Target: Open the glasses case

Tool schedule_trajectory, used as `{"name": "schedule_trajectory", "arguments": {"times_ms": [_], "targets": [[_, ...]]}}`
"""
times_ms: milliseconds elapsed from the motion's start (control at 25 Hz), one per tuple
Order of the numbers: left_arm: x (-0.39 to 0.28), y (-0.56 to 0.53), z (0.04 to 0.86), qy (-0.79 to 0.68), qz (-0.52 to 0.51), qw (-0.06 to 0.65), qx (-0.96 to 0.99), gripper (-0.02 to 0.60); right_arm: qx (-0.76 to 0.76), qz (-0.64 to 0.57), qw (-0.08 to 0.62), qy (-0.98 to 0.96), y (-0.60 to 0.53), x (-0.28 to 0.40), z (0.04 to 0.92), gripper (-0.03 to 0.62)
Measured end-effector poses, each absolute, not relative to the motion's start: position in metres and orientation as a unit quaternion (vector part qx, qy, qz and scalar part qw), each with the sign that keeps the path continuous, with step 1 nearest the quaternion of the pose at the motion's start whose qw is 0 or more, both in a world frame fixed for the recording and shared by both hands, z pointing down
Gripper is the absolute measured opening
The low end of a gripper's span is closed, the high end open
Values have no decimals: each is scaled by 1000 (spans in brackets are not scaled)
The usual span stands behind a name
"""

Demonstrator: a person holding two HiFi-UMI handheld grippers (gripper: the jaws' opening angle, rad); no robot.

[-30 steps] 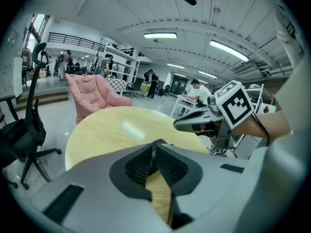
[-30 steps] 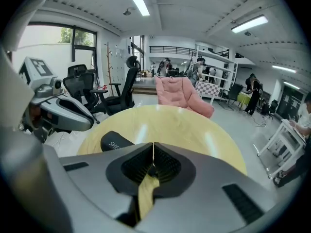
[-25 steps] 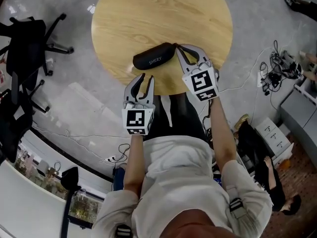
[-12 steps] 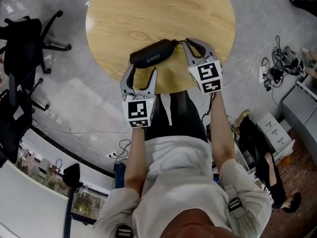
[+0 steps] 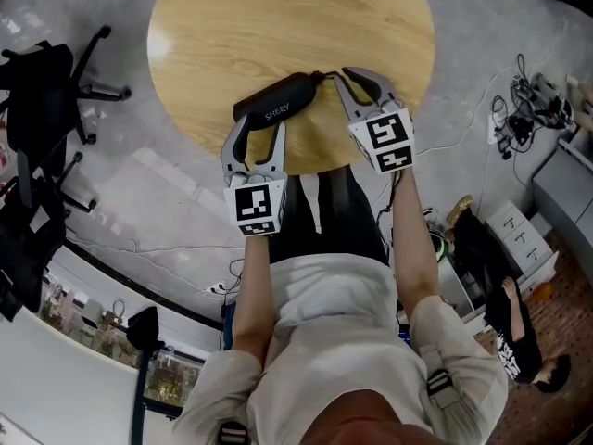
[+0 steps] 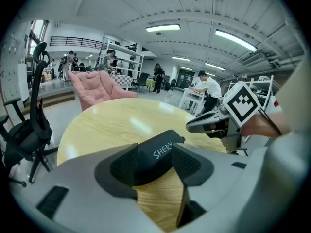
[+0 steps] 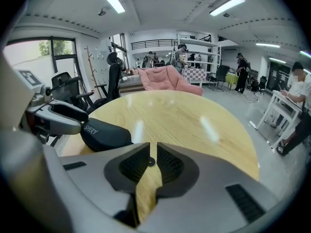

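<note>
Grey polished floor (image 5: 482, 26) surrounds a round wooden table (image 5: 278, 17), and the person (image 5: 334, 341) stands at its near edge with both arms reaching over it. Nearest, the left gripper (image 5: 260, 128) points down and forward at the table's near rim. Its jaws have just been closing and now straddle the left end of the glasses case (image 5: 278, 98); in the left gripper view the ribbed pads lie against the case's two long sides. Just beside it, the right gripper (image 5: 331, 76) reaches the case's other end. Its jaws have just been opening and stand a narrow slit apart, and a small dark zip pull (image 7: 151, 161) shows in the slit, apparently free of the pads. The case is black and closed, with white lettering on top, and it lies flat and slantwise on the near part of the table between the two grippers. Farther off, a black office chair (image 5: 51, 91) stands on the floor at the left and a tangle of cables (image 5: 519, 119) lies at the right. Past the table, the right gripper view shows a pink armchair (image 7: 167, 79), then shelving (image 7: 201, 52) and people (image 7: 240, 72) at the back of the hall.
</note>
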State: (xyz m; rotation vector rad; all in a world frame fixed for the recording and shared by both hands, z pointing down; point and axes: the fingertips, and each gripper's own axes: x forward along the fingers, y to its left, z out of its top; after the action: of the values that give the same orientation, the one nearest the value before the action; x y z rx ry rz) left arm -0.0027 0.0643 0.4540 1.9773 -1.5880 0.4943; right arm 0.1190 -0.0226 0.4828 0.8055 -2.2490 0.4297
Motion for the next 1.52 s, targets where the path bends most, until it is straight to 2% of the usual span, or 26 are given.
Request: {"name": "schedule_trajectory", "arguments": {"times_ms": [240, 760, 840, 1080, 1520], "targets": [[1, 75, 452, -595, 170, 284, 732, 202, 303, 167, 344, -873, -24, 122, 483, 58], [18, 117, 460, -592, 171, 321, 719, 201, 187, 141, 344, -909, -2, 69, 477, 56], [17, 119, 460, -595, 172, 322, 716, 201, 178, 146, 346, -910, 6, 68, 477, 37], [12, 123, 466, -597, 169, 333, 710, 201, 137, 162, 373, -903, 45, 77, 489, 37], [22, 130, 487, -560, 179, 359, 725, 201, 125, 188, 354, -907, 56, 55, 475, 37]]}}
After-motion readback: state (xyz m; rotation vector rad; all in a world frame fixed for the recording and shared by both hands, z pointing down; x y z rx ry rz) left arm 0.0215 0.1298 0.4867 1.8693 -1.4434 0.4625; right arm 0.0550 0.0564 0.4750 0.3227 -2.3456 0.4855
